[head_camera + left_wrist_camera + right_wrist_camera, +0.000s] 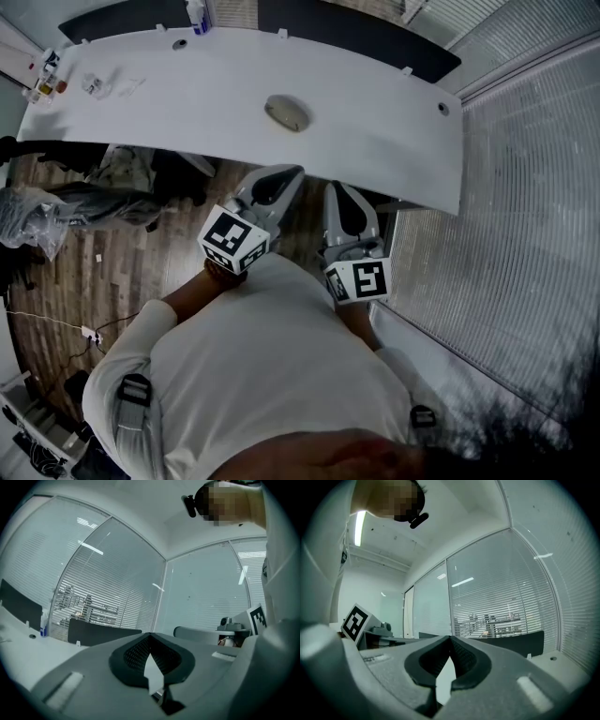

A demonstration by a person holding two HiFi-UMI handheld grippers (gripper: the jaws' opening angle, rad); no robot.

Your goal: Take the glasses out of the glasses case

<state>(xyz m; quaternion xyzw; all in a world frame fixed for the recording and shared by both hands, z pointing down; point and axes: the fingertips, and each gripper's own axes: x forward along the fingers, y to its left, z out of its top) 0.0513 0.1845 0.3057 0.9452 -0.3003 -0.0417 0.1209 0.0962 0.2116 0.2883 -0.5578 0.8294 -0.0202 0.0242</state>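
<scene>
A grey oval glasses case (287,112) lies closed on the white table (375,141), near its middle. My left gripper (292,172) is held level just short of the table's near edge, jaws shut with nothing between them. My right gripper (337,187) hangs beside it to the right, also shut and empty. In the left gripper view the tips of my left gripper (150,634) meet in front of the glass wall. The right gripper view has my right gripper (451,638) the same. The case is not visible in either gripper view.
Small bottles (45,77) and clutter sit at the table's far left end, another bottle (196,17) at its back edge. A dark divider panel (366,33) runs behind the table. Glass walls with blinds (525,187) stand to the right. Bags and cables lie on the wooden floor (122,267).
</scene>
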